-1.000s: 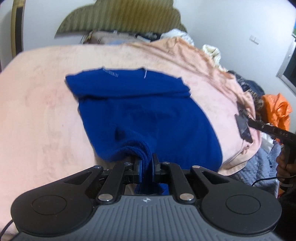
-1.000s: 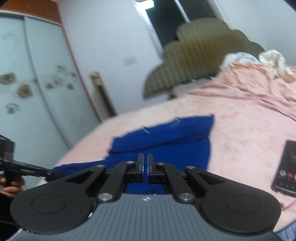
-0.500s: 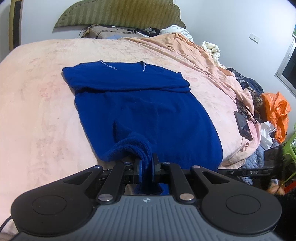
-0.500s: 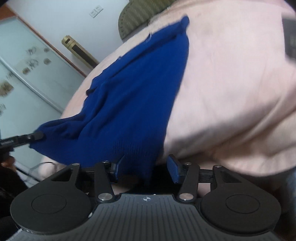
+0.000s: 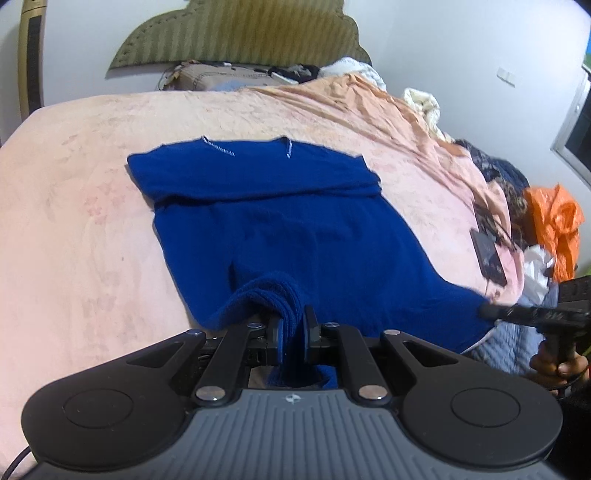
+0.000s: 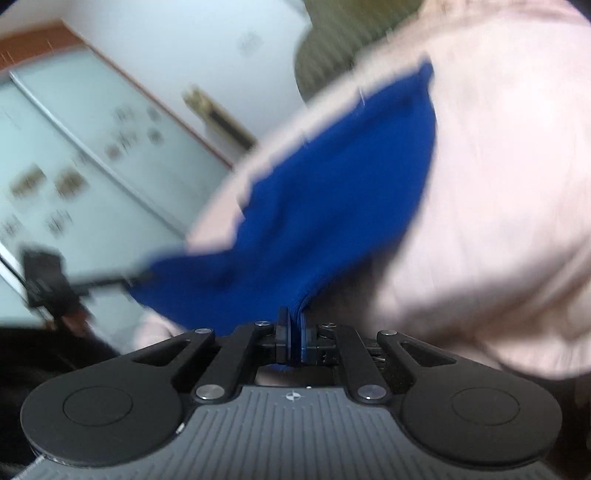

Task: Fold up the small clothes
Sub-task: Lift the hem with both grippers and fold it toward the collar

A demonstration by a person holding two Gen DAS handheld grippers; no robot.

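A dark blue knit sweater (image 5: 280,229) lies flat on the pink bed cover (image 5: 74,206), collar toward the headboard. My left gripper (image 5: 293,332) is shut on a bunched fold of its near hem. My right gripper (image 6: 293,338) is shut on the other bottom corner of the sweater (image 6: 325,206); it also shows at the right edge of the left wrist view (image 5: 487,312), pinching that corner near the bed's edge. The right wrist view is motion-blurred. My left gripper shows there at the left (image 6: 144,277), holding the far corner.
A dark phone (image 5: 487,254) lies on the bed's right side. Beyond the right edge are an orange bag (image 5: 554,218) and piled clothes. Pillows and a green headboard (image 5: 236,33) stand at the back. A glass wardrobe (image 6: 74,166) is to the left.
My right gripper went from open around the sweater's right bottom corner to shut on it. My left gripper has kept its hold on the hem and shifted only slightly.
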